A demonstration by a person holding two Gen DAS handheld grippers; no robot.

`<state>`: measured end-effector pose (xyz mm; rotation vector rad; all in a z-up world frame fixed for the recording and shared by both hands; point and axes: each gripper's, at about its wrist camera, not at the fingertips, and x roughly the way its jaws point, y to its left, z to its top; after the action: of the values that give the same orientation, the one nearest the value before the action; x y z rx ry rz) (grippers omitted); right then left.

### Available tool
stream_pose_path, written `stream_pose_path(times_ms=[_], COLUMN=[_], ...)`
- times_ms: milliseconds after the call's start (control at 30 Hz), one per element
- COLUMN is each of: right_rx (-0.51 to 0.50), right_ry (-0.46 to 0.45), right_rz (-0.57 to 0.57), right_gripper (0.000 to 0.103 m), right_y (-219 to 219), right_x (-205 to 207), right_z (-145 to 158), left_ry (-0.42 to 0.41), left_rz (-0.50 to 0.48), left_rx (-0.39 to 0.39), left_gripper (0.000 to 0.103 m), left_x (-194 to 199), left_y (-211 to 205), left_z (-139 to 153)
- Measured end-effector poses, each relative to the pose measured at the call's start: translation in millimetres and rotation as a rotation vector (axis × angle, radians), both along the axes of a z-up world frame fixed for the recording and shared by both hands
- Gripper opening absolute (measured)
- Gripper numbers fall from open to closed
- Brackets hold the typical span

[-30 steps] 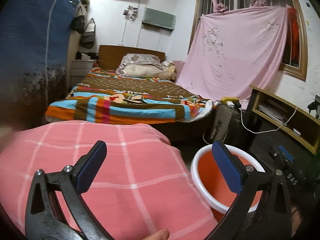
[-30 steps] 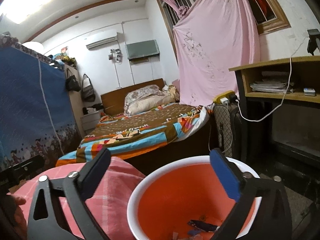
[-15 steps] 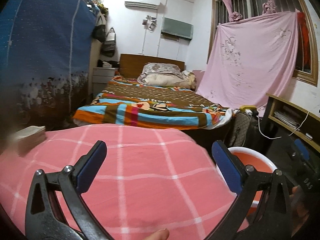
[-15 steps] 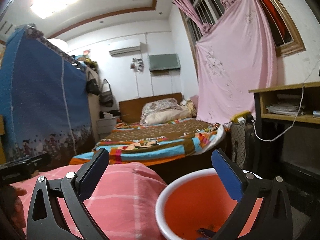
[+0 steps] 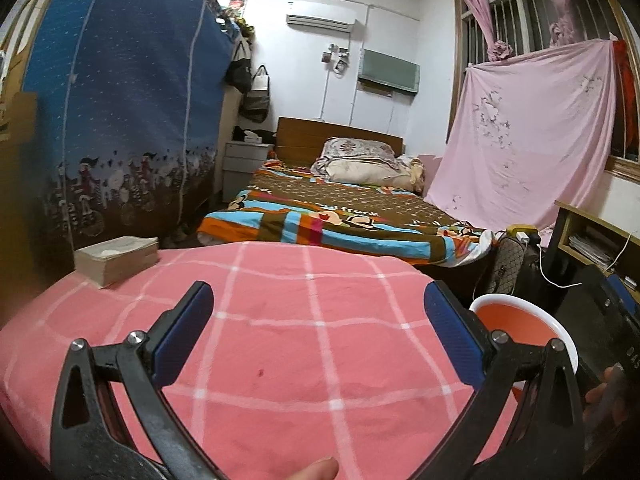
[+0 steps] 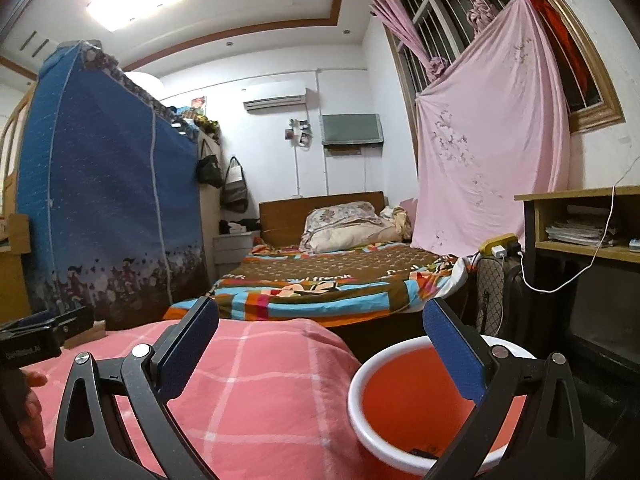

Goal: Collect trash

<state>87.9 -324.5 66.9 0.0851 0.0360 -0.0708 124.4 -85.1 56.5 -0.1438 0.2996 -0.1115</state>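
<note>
The left tongs gape wide and empty above the pink cloth; a box sits at the cloth's far left. The right tongs are just as wide and empty, over the cloth edge and the bucket, where a dark scrap lies. Since a second ago both have lifted and the left has swung leftward, bringing the box into view.

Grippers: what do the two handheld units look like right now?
Both look alike: the left gripper and right gripper have black skeletal plastic arms with triangular cut-outs, silver screw heads, and flat blue textured fingers. The left unit's black body carries white lettering, unreadable here.
</note>
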Motion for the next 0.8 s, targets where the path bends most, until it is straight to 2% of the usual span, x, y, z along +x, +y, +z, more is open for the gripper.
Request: stream_pose_path(times_ms=[400,800], right_rx=[-0.039,-0.057], right_ry=[0.003,-0.023], right_rz=[0.042,0.045], right_gripper=[0.103,0.103], right_y=[41.1,60.4], right_x=[-38.6,-67.7], right_z=[-3.0,-9.5], left_ry=[-0.018,-0.050], left_rz=[0.055,0.081], left_rx=[0.033,0.072], left_gripper=[0.090,0.090], left_x=[-38.5,-68.3], left_y=[33.2,55.2], left_z=[-2.8,-5.0])
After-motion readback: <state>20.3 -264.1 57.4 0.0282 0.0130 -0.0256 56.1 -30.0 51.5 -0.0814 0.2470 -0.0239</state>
